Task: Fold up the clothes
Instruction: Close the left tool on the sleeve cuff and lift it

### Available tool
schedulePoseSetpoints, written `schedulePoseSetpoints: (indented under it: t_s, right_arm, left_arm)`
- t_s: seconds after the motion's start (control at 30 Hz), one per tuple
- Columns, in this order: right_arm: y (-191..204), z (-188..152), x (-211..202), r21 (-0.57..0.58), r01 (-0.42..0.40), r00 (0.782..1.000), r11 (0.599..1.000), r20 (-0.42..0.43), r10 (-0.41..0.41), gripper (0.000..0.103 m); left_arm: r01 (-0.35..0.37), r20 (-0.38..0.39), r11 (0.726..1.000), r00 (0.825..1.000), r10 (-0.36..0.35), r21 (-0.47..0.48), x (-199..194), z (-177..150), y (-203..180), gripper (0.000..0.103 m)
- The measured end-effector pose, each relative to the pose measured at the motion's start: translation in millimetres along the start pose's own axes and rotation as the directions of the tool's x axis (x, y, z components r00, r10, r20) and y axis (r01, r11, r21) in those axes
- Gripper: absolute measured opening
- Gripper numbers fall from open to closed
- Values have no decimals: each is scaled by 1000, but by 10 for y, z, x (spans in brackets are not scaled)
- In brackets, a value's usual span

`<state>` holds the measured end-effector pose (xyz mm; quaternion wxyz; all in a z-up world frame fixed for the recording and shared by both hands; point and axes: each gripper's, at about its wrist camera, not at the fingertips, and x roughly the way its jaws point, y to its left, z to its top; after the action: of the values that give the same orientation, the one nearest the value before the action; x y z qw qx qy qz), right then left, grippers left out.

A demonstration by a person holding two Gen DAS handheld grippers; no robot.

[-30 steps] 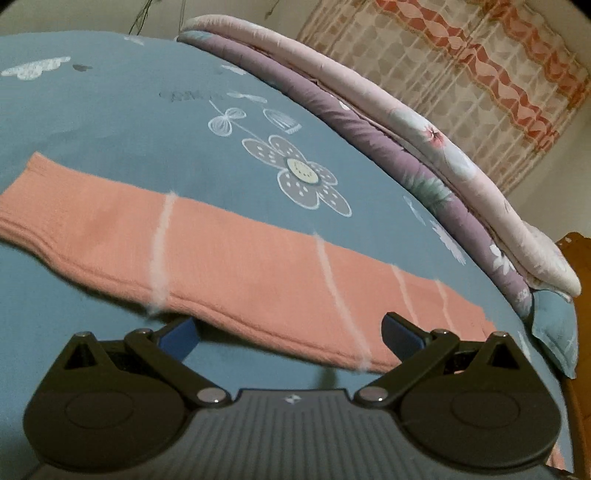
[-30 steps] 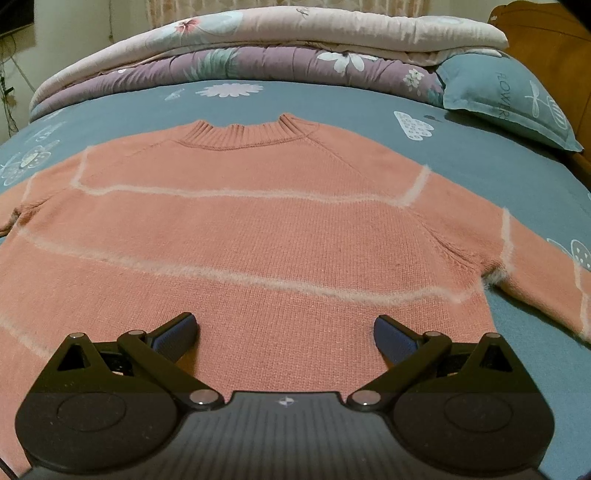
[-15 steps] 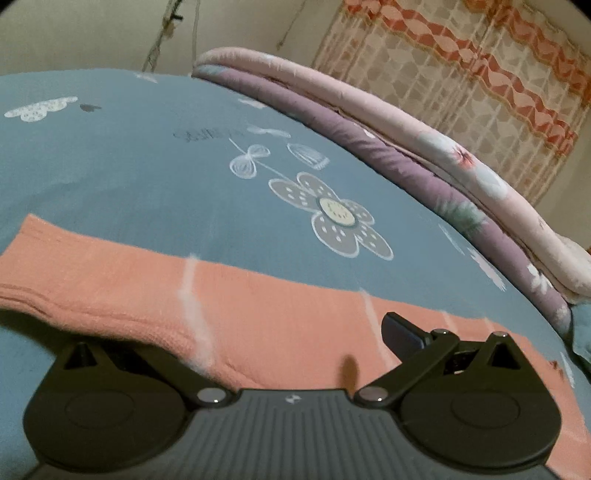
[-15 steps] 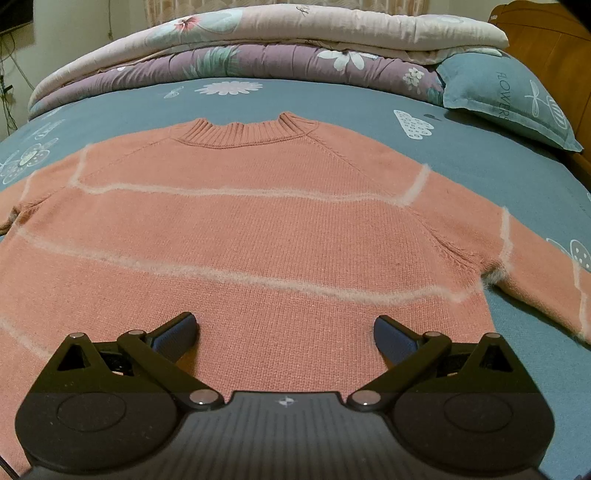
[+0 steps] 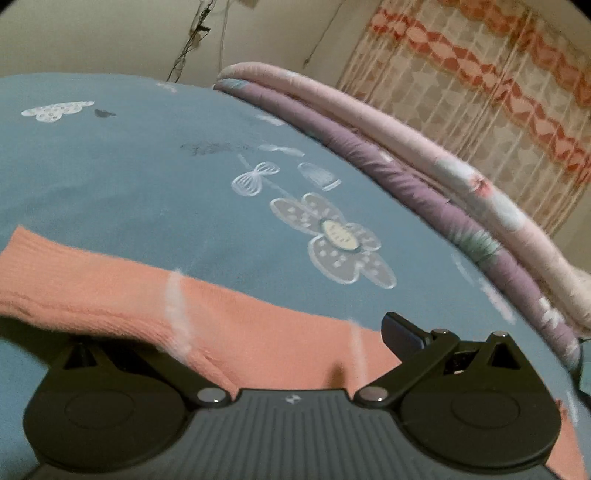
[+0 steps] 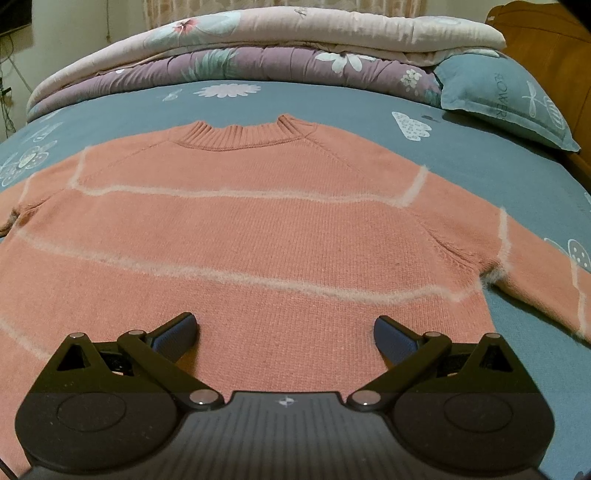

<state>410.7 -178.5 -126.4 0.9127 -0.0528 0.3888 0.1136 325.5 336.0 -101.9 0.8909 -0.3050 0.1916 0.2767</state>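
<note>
Since a second ago the left gripper has slid forward and lower, so the sleeve now covers its left finger, while the right finger lies clear on top of the knit; the jaws stand wide apart with the sleeve's near edge between them, and nothing is pinched yet. Over that second the right gripper has barely shifted: it hovers above the lower body of the salmon-pink sweater, jaws spread wide, holding nothing. Seen from the right wrist, the sweater lies flat on the blue floral bedsheet, its ribbed collar pointing away from the camera toward the folded quilts, hem nearest the gripper, sleeves spread out to either side. From the left wrist only one sleeve shows, its long axis running across the frame from the cuff at left toward the body at lower right, crossed by pale stripes. Only the right wrist view shows the blue pillow and the wooden headboard; only the left shows the patterned curtain.
</note>
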Motion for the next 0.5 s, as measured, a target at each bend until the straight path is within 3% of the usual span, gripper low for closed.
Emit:
schedulePoseSetpoints:
  t_s: [0.2, 0.37, 0.5]
  right_arm:
    - [9, 10, -28, 20, -20, 1000, 1000, 11, 19, 103]
    - [106, 94, -164, 21, -145, 989, 989, 42, 144, 103]
    - [258, 162, -254, -27, -189, 980, 982, 62, 190, 103]
  left_arm:
    - [63, 39, 995, 997, -66, 77, -164, 127, -275, 102]
    - [131, 39, 984, 990, -137, 122, -266, 212, -588, 102]
    - [150, -17, 968, 989, -150, 201, -246, 265, -922, 102]
